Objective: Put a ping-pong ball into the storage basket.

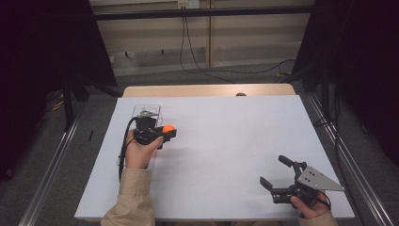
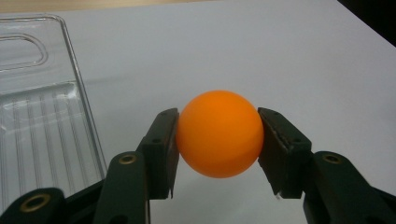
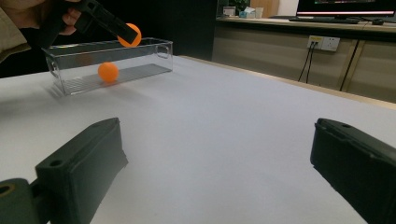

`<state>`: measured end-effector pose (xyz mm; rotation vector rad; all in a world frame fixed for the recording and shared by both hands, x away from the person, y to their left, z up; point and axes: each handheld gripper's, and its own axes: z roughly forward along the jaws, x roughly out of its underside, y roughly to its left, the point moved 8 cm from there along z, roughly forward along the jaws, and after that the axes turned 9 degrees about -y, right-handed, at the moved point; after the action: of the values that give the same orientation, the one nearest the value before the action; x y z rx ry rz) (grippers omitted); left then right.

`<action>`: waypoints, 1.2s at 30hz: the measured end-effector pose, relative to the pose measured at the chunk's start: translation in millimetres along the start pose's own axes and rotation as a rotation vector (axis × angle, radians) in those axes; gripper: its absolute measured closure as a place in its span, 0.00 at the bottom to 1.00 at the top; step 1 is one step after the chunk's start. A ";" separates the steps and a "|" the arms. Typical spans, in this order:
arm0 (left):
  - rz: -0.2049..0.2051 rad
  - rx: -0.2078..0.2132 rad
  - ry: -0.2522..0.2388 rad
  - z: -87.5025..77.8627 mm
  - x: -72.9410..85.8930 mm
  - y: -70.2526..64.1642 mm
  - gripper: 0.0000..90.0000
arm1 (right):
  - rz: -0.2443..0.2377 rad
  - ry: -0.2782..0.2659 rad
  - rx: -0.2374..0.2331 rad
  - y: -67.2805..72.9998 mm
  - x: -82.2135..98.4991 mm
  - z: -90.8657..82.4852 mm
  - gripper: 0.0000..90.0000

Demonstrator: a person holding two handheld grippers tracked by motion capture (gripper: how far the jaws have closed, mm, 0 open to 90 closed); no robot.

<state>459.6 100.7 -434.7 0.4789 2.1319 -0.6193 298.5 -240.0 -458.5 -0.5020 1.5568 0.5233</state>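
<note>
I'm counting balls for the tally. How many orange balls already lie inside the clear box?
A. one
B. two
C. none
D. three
A: the right gripper view shows one orange ball on the floor of the clear box; the other ball is clamped in the left hand-held gripper, above the box's rim.

An orange ball [image 2: 219, 134] is clamped between the tongs [image 2: 218, 140]; a clear tray [image 2: 42, 126] is seen at nine o'clock.
</note>
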 end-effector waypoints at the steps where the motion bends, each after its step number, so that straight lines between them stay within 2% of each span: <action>1: 0.000 0.000 0.001 -0.6 -0.1 0.6 0.56 | 0.000 0.000 0.000 -0.1 0.0 0.0 0.02; 36: 0.012 -0.022 -0.004 -13.4 -4.5 10.0 0.56 | 0.002 0.000 0.001 -0.3 -0.2 -0.4 0.02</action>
<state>459.1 116.0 -426.6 0.4774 2.1282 -0.5886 298.3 -240.5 -458.3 -0.4993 1.5573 0.5240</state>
